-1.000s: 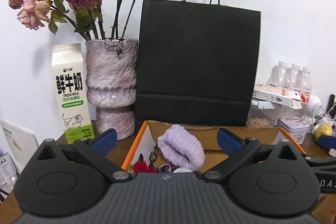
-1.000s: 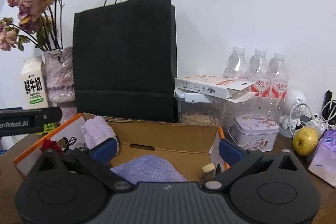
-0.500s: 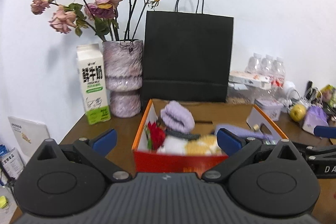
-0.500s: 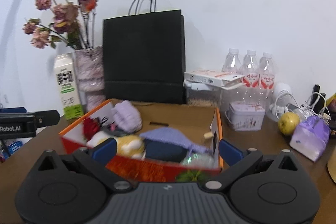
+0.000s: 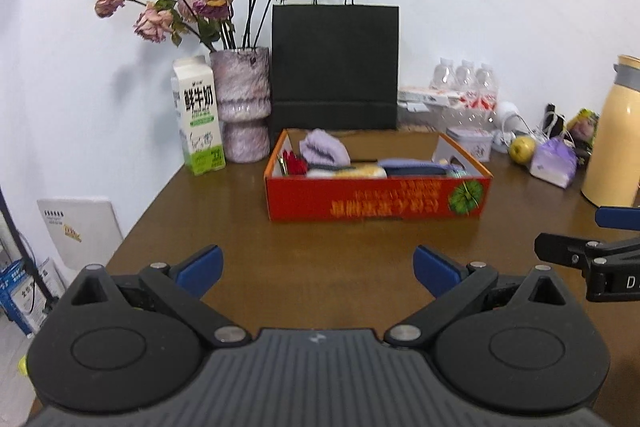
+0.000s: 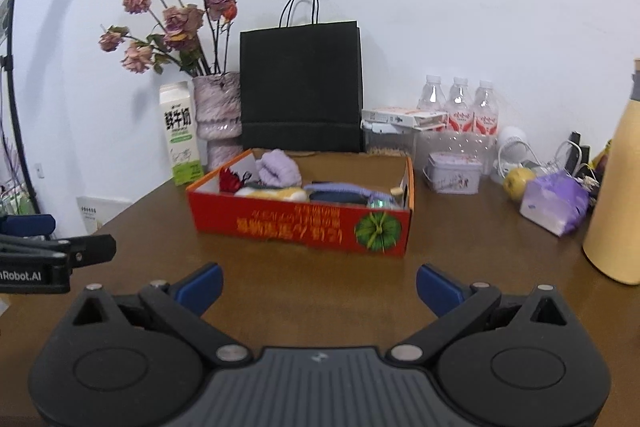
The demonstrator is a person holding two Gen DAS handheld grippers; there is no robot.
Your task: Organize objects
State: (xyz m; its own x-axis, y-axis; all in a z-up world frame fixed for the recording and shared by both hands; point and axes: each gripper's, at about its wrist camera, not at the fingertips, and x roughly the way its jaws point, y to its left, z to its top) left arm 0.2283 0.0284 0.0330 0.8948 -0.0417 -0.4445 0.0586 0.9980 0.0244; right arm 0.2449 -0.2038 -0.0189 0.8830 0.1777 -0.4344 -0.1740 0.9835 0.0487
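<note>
A red-and-orange cardboard box [image 5: 376, 201] [image 6: 300, 225] stands on the brown table, in front of a black paper bag [image 5: 335, 67] [image 6: 301, 91]. It holds a lilac knitted roll [image 5: 323, 147] [image 6: 278, 169], a red item, a yellow-white soft item and folded purple and dark cloths. My left gripper [image 5: 316, 269] is open and empty, well back from the box. My right gripper [image 6: 318, 285] is open and empty, also back from the box.
A milk carton [image 5: 198, 115] and a vase of dried roses [image 5: 242, 103] stand at the left. Water bottles [image 6: 460, 107], a tin [image 6: 454, 173], an apple [image 6: 516, 183], a purple tissue pack [image 6: 554, 201] and a yellow flask [image 5: 614, 135] crowd the right. The table edge drops off at the left.
Both grippers have pulled back and away from the box. The box, close under the fingers a second ago, now stands far ahead in both views.
</note>
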